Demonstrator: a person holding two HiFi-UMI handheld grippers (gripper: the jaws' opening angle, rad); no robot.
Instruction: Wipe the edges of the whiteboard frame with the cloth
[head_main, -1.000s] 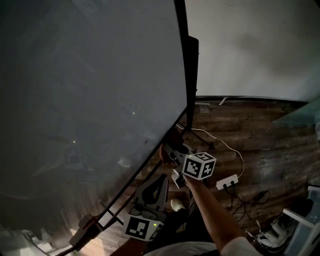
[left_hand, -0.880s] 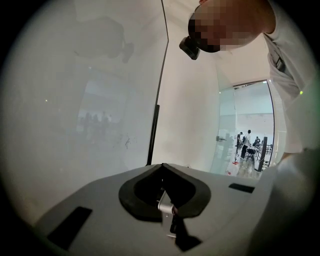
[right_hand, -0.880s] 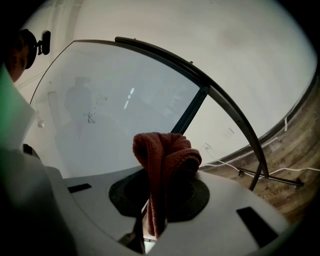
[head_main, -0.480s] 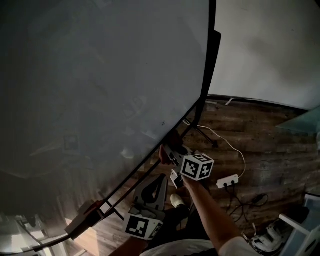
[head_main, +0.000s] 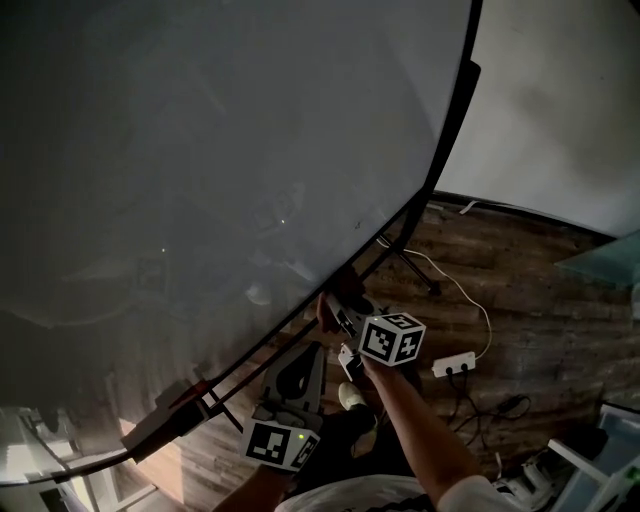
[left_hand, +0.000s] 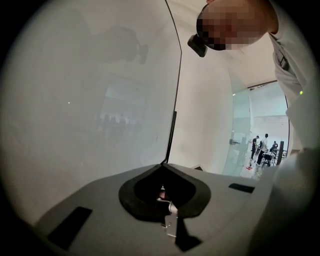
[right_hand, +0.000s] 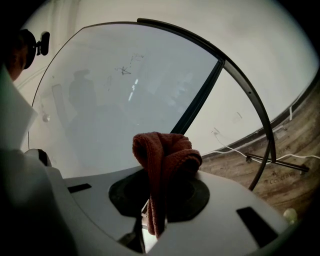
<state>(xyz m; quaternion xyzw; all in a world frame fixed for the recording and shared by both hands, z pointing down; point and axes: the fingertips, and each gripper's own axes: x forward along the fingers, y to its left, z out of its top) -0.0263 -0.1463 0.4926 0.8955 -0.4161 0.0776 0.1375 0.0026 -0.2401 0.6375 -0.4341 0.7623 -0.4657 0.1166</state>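
1. Right gripper view: the right gripper (right_hand: 161, 186) is clamped on a red cloth (right_hand: 165, 155), which is bunched upright between its jaws. Behind it, the whiteboard frame (right_hand: 197, 107) runs toward 1 o'clock.
2. Left gripper view: the left gripper (left_hand: 162, 169) has its jaws together with nothing between them.
3. Only the head view shows the left gripper at 7 o'clock of the right one, and the cloth close by the frame's lower edge.

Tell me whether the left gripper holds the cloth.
No, the red cloth is clamped in the right gripper; the left gripper holds nothing.

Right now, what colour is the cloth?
The cloth is rusty red, best seen in the right gripper view.
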